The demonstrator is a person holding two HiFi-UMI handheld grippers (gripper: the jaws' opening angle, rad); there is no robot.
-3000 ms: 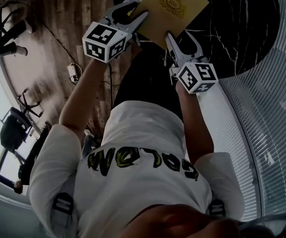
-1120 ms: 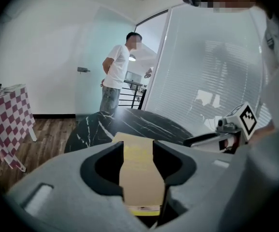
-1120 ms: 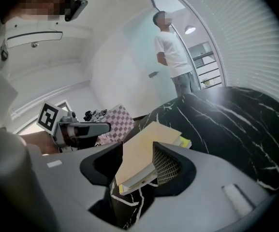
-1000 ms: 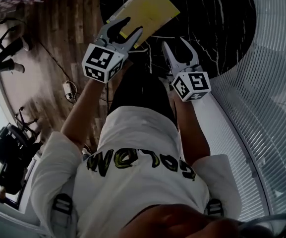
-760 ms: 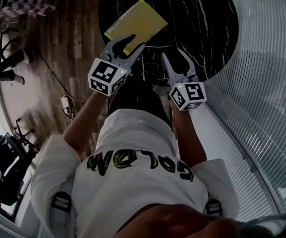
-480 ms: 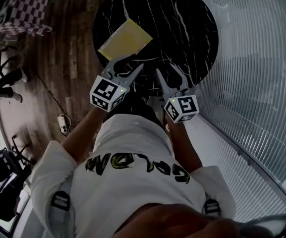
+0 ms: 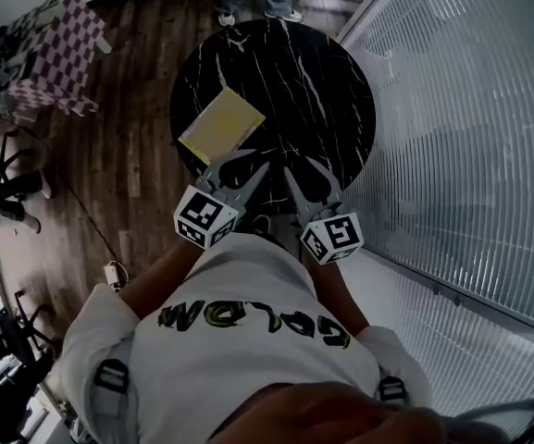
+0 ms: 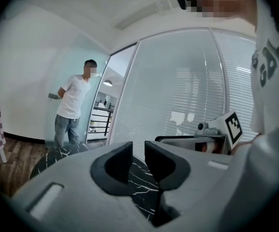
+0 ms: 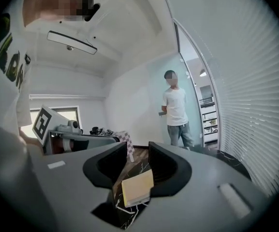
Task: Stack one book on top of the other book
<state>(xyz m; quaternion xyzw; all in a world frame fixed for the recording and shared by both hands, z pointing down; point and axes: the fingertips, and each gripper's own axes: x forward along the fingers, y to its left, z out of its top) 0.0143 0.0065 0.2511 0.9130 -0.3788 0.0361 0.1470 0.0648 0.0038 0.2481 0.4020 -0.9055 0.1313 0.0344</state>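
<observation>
In the head view, the yellow book [image 7: 220, 125] lies flat near the left edge of the round black tabletop [image 7: 313, 81], well apart from both claws. We cannot tell here whether the other book sits under it. The left claw [image 7: 242, 166] and right claw [image 7: 305, 170] hover side by side over the near edge, forearms bent before the chest, both pointing away from us and nearly level.

In the left gripper view, its jaws have just been closing and stand a narrow slot apart, released, with nothing between them.

In the right gripper view, its jaws have also just been closing; they are parted and hold nothing. The book shows through the gap, far below, and looks thick enough to be a pile.

We judge the stacking done or nearly so. Finishing well means keeping both claws clear of the book and checking that its edges lie flush.
</observation>
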